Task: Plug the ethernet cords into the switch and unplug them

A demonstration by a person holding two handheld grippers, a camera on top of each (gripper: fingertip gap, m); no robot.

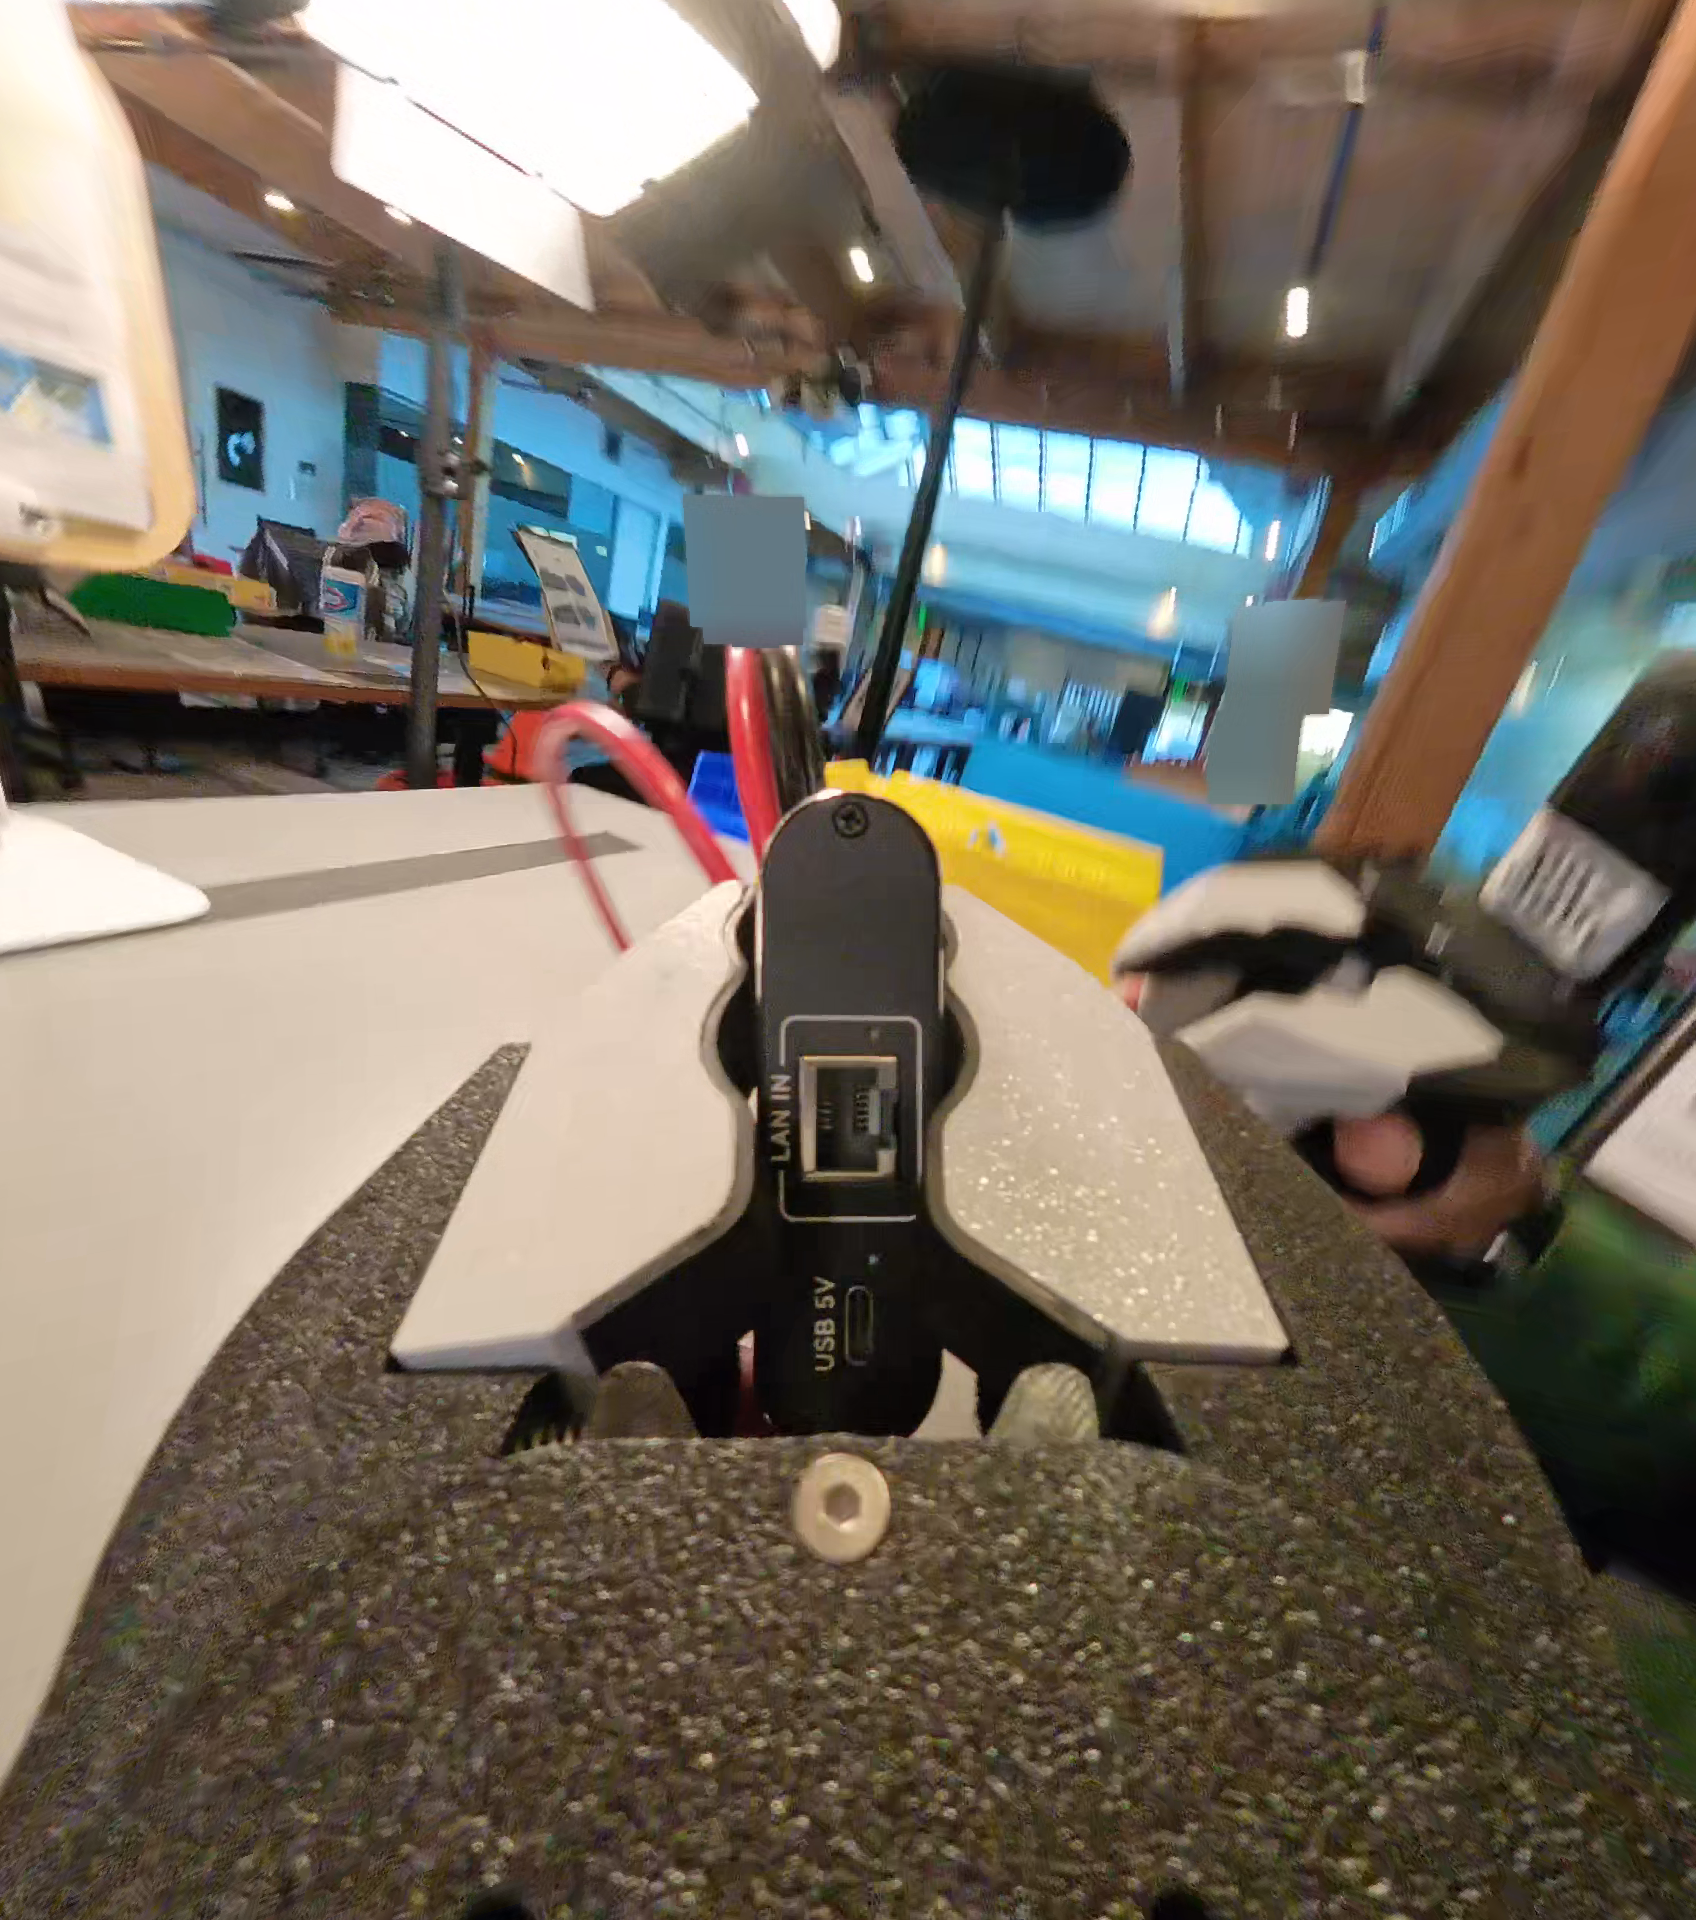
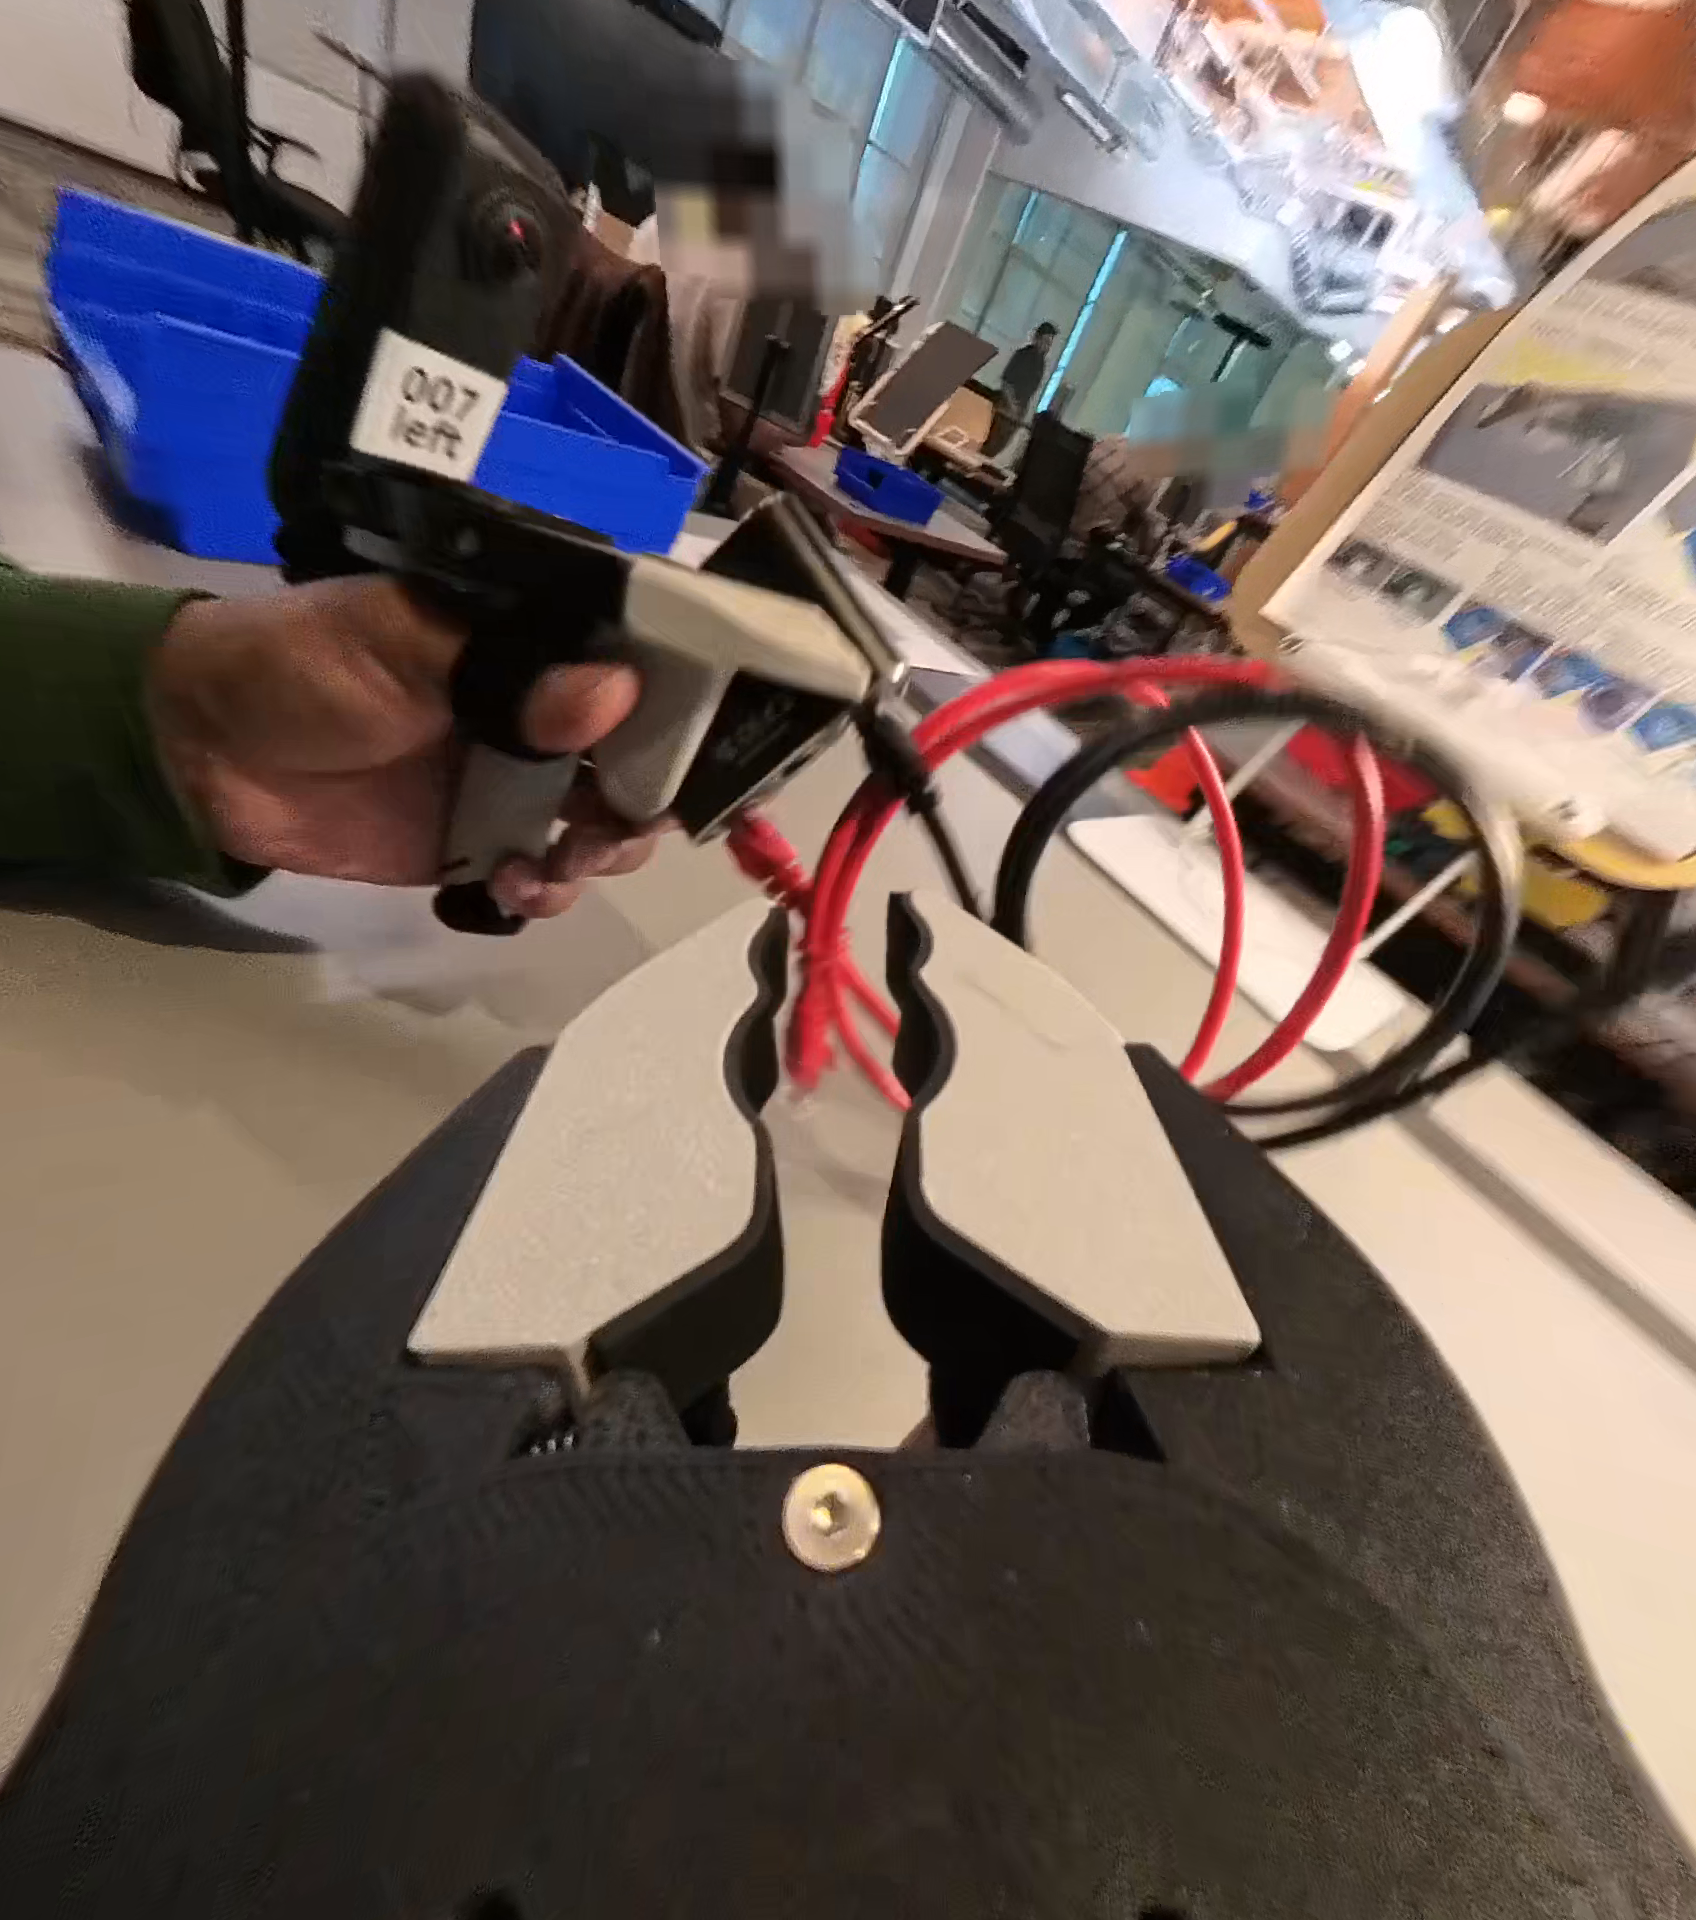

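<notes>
One switch (image 1: 849,1091), black, clamped upright in the left gripper (image 1: 849,1060), held above the table (image 1: 200,1039), one empty port facing the camera. Right gripper (image 2: 828,997): jaws parted, nothing held, red plug (image 2: 808,1023) lying between them. Two cords seen: red, black (image 2: 1343,810). Best close on the plug body, then line it up square with a port.

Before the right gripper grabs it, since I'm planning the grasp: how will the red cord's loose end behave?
Likely floppy: the red cord curls in loose loops. Its loose plug is small, so it may twist between the open right gripper fingers.
</notes>
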